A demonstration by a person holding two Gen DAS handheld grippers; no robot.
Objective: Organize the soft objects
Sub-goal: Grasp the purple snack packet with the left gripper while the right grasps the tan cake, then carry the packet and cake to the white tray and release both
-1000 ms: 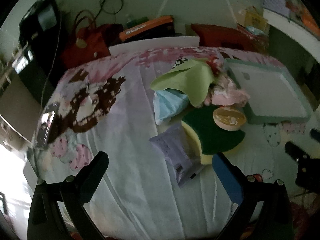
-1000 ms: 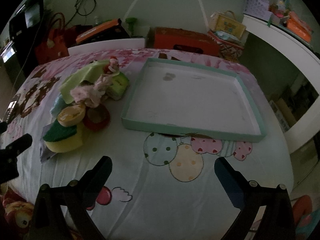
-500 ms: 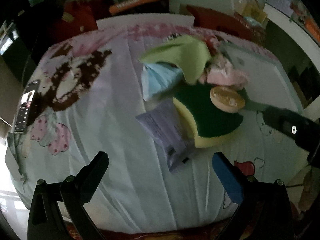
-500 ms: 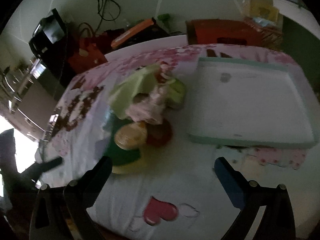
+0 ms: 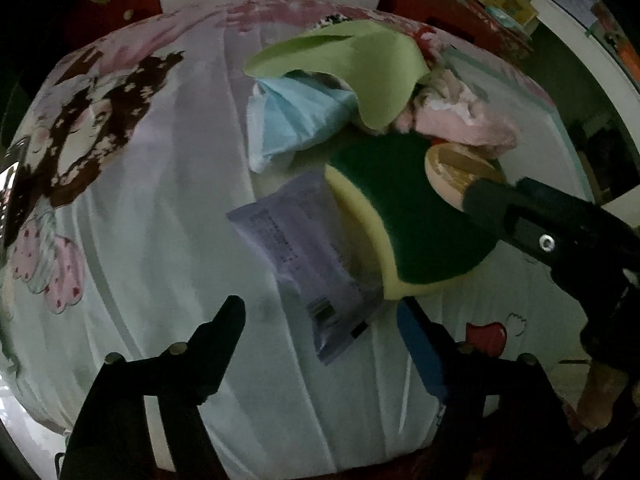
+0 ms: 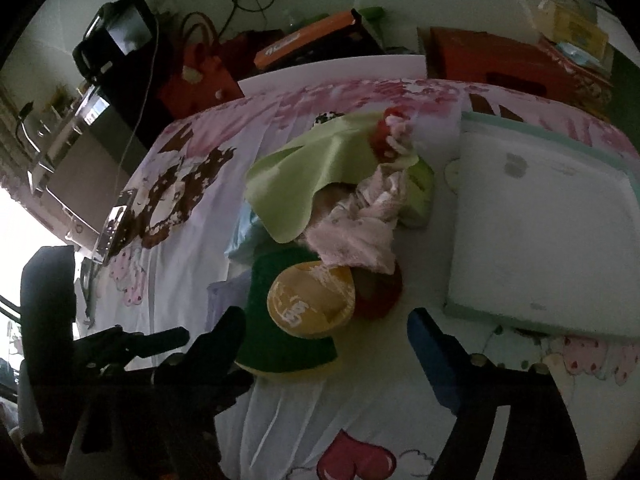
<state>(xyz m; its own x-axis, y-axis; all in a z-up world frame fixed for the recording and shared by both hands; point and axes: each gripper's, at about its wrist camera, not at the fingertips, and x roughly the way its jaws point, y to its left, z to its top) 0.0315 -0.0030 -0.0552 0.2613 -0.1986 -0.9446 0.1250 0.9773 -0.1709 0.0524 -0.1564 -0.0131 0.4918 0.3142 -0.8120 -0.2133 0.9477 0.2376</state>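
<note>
Because the tray [image 6: 536,240] lies bare beside the heap, both hand-held grippers, left [image 5: 320,312] and right [image 6: 324,320], are being closed, seemingly still empty, over packet [image 5: 304,248] and sponge [image 6: 280,320].

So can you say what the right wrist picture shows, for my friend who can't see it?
The right gripper, jaws closing on nothing yet, hangs over a pile of soft things on a cartoon bedsheet: a round orange pad on a green sponge, a pink cloth and a green cloth. An empty tray lies to the right.
</note>
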